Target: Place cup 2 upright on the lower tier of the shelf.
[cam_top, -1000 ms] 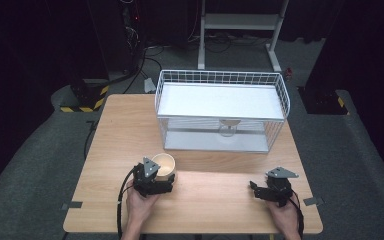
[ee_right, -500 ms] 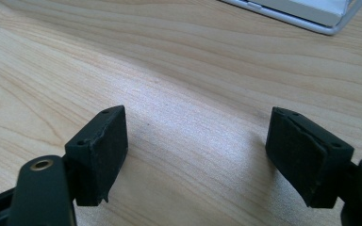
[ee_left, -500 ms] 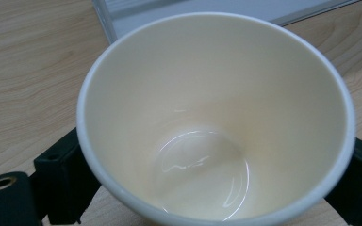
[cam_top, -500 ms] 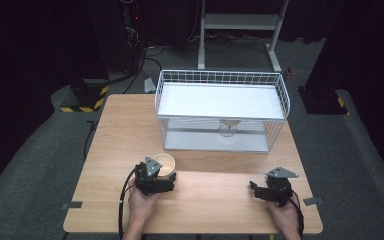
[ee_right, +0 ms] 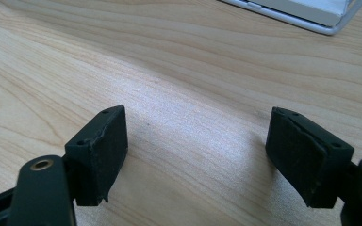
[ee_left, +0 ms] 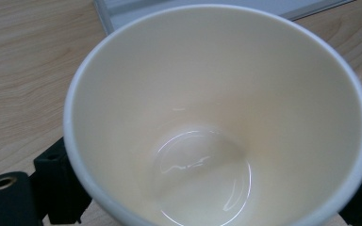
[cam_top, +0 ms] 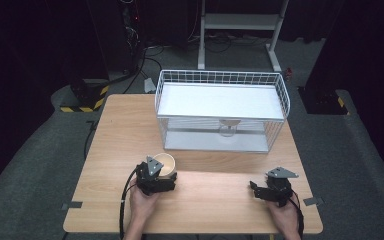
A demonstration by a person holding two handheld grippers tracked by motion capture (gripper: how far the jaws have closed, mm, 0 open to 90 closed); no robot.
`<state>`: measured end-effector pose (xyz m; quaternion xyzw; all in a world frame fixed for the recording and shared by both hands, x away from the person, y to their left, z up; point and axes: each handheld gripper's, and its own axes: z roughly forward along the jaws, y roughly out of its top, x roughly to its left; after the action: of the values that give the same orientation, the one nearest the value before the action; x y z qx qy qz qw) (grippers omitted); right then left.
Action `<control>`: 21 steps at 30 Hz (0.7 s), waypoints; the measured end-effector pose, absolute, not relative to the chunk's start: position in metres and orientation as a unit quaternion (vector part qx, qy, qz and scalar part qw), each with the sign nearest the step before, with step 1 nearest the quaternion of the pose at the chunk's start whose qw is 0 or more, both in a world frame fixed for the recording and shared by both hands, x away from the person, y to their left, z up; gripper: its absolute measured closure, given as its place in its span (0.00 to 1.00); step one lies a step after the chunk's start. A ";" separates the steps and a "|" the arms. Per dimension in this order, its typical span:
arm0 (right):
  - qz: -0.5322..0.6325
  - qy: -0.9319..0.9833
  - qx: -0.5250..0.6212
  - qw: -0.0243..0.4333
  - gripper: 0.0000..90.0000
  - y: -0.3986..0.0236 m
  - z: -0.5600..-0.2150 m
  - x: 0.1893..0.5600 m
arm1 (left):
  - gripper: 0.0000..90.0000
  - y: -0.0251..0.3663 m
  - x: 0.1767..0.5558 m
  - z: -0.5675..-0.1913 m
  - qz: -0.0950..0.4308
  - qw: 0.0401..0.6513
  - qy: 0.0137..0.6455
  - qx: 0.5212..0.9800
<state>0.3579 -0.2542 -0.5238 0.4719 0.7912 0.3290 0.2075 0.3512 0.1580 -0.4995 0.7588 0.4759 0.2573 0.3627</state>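
From the high view, the left gripper (cam_top: 161, 176) sits just in front of the wire basket (cam_top: 286, 102) on the table (cam_top: 125, 130), with the cream cup (cam_top: 164, 163) at its jaws, likely to carry it. In the left gripper view the cup (ee_left: 217, 117) sits between the jaws, their tips against its sides, apparently pinching it. In the right gripper view the right gripper (ee_right: 195, 157) is spread over bare wood, idle; nothing has visibly shifted since a second ago.

On the table (cam_top: 120, 130), a cup (cam_top: 166, 164) sits before the wire basket's (cam_top: 222, 110) left end.
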 end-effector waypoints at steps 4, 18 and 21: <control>0.329 0.791 0.472 0.207 0.24 -0.254 -0.524 0.358 | 0.09 0.159 0.351 -0.499 0.254 0.366 0.476 0.759; 0.329 0.791 0.472 0.208 0.24 -0.254 -0.524 0.358 | 0.10 0.158 0.350 -0.497 0.258 0.366 0.473 0.759; 0.329 0.791 0.472 0.208 0.24 -0.254 -0.524 0.358 | 0.10 0.158 0.350 -0.496 0.259 0.364 0.471 0.760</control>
<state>0.3577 -0.2542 -0.5238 0.4721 0.7909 0.3293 0.2076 0.3499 0.1579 -0.4961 0.7604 0.4711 0.2592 0.3642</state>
